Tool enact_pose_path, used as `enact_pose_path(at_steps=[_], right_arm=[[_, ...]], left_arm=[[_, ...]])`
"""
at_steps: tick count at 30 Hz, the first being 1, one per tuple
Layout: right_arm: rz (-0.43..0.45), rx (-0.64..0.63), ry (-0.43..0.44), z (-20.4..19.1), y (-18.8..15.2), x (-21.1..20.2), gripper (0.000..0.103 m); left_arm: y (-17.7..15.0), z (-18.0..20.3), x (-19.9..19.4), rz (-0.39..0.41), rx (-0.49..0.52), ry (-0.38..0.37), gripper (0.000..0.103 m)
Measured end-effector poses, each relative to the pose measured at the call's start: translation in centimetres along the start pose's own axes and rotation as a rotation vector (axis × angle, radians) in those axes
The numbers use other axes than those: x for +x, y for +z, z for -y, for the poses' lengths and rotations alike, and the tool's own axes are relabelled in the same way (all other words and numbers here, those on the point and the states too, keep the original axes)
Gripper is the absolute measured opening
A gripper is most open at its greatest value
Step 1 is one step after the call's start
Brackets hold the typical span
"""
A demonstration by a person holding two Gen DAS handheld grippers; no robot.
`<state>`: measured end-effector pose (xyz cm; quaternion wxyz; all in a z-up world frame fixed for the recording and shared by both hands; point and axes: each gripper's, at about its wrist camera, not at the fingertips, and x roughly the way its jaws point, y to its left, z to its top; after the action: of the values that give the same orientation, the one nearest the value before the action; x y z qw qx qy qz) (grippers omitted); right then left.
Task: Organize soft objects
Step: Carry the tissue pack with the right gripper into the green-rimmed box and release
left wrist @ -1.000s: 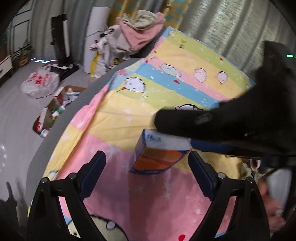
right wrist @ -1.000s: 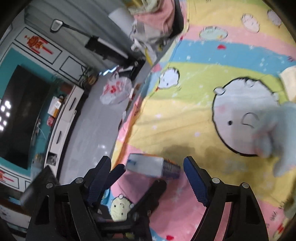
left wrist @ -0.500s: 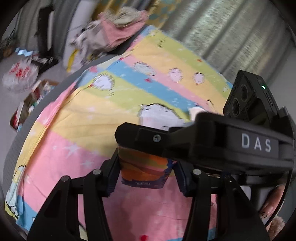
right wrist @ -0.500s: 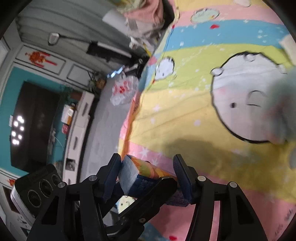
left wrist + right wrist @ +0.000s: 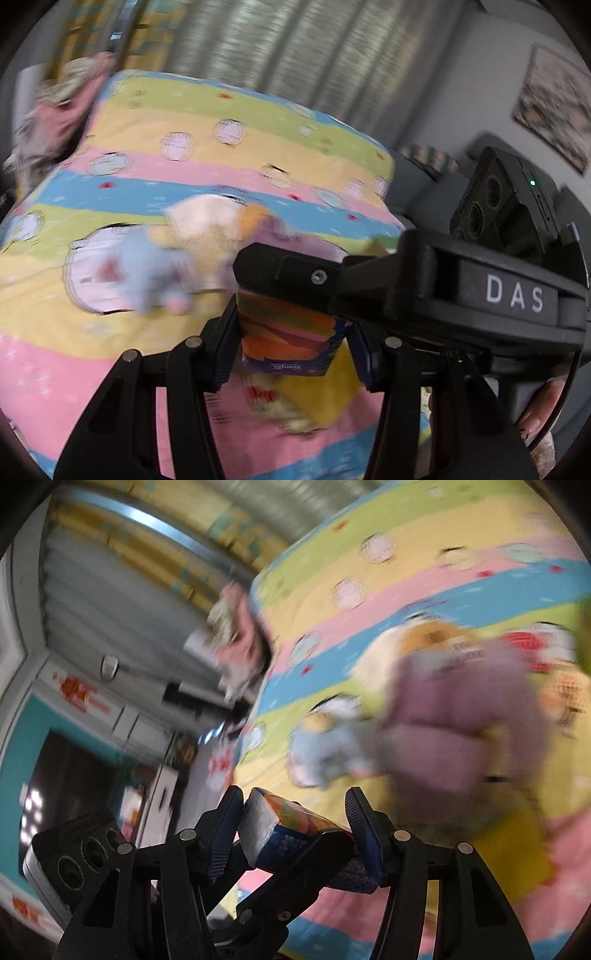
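Blurred plush toys [image 5: 166, 273] lay at eleven o'clock on the striped cartoon bedsheet [image 5: 184, 147]. Left hand-held gripper [image 5: 291, 339] and right hand-held gripper [image 5: 295, 823] both clamped the orange-and-blue soft tissue pack [image 5: 288, 339], its long axis lying across the left jaws.

A home bedroom or living room: a bed [image 5: 110, 347] under a striped cartoon sheet, curtains [image 5: 280, 48], a framed picture [image 5: 554, 107] on the wall, a TV [image 5: 62, 790] and heaped clothes [image 5: 240, 653].
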<state>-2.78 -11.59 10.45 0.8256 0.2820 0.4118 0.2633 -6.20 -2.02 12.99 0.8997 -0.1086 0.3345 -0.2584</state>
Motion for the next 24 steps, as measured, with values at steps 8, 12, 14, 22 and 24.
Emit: enact_pose_path(at_steps=[8, 12, 14, 22, 24], right_arm=[[0.195, 0.114, -0.034, 7.8, 1.7, -9.9, 0.060], [0.284, 0.123, -0.099, 10.1, 1.8, -14.0, 0.060], [0.324, 0.148, -0.118, 11.6, 1.6, -15.8, 0.060], [0.417, 0.245, -0.155, 16.5, 0.9, -21.1, 0.060], [0.427, 0.275, -0.163, 17.9, 0.7, -22.0, 0.060]], left_arm=[[1.4, 9.2, 6.0, -0.041, 0.152, -0.088, 0.051], [1.4, 13.1, 8.3, -0.062, 0.212, -0.144, 0.051], [1.3, 14.8, 9.2, -0.072, 0.239, -0.172, 0.051], [0.0, 20.1, 12.7, -0.135, 0.310, -0.241, 0.051], [-0.4, 20.8, 13.6, -0.154, 0.312, -0.252, 0.051]])
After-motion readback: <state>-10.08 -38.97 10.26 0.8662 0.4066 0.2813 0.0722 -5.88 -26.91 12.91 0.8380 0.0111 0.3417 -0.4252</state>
